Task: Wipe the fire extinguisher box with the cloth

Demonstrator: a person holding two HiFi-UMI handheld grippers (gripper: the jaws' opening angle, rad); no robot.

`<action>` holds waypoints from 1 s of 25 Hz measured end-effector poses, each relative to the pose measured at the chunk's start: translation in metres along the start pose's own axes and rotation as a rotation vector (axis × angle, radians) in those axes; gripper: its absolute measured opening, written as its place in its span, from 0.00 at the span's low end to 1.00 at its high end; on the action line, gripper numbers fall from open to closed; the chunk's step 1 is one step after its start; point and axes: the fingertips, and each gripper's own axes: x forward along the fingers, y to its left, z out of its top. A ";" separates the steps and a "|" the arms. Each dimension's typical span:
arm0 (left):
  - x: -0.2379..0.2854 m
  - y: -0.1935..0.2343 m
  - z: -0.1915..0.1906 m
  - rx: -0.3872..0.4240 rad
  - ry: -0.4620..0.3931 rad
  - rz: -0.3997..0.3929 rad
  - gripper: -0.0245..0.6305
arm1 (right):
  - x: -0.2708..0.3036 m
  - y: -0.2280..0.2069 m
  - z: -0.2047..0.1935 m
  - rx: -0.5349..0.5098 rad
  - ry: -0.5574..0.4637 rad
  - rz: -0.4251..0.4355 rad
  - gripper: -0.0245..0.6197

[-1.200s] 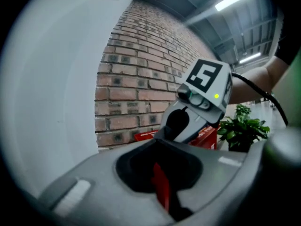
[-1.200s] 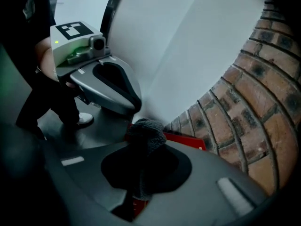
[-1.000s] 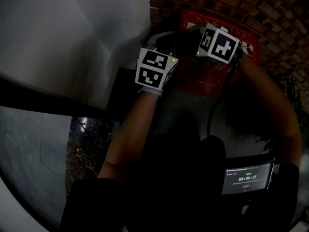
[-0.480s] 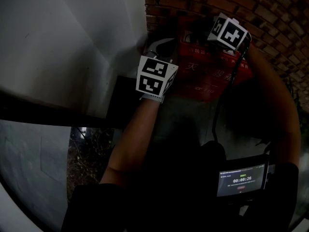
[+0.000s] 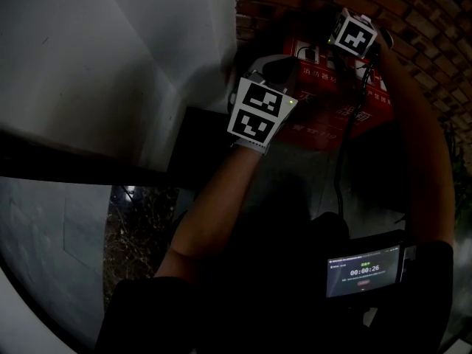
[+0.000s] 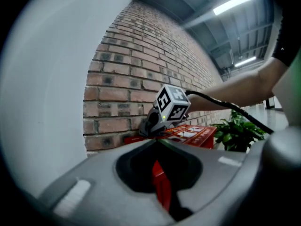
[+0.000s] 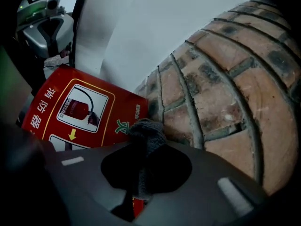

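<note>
The red fire extinguisher box (image 5: 335, 109) stands against the brick wall, its top carrying printed pictures (image 7: 80, 109). My right gripper (image 7: 145, 147) is shut on a grey cloth (image 7: 146, 132), which is pressed to the box's far edge by the bricks. In the head view that right gripper (image 5: 352, 37) is at the top of the box. My left gripper (image 6: 159, 150) is shut on a thin red edge of the box (image 6: 162, 185) at its near left corner. From above, the left gripper (image 5: 259, 109) sits beside the white wall.
A white pillar (image 5: 110, 65) rises close on the left. The brick wall (image 7: 225, 79) backs the box. A green potted plant (image 6: 237, 133) stands beyond the box. A small timer screen (image 5: 363, 270) hangs at the person's waist. A cable (image 5: 341, 161) trails from the right gripper.
The right gripper with the cloth has moved up the box toward the brick wall. The left gripper has shifted slightly right and up along the box's corner.
</note>
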 end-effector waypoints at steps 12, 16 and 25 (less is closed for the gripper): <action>0.002 -0.003 0.000 0.013 -0.005 0.011 0.04 | -0.031 0.059 0.016 0.008 -0.064 0.133 0.09; 0.004 -0.011 0.003 0.007 -0.016 0.024 0.04 | -0.051 0.089 0.023 -0.023 -0.085 0.160 0.09; 0.016 -0.020 0.008 -0.044 -0.024 0.041 0.04 | -0.098 0.140 0.037 -0.095 -0.142 0.206 0.09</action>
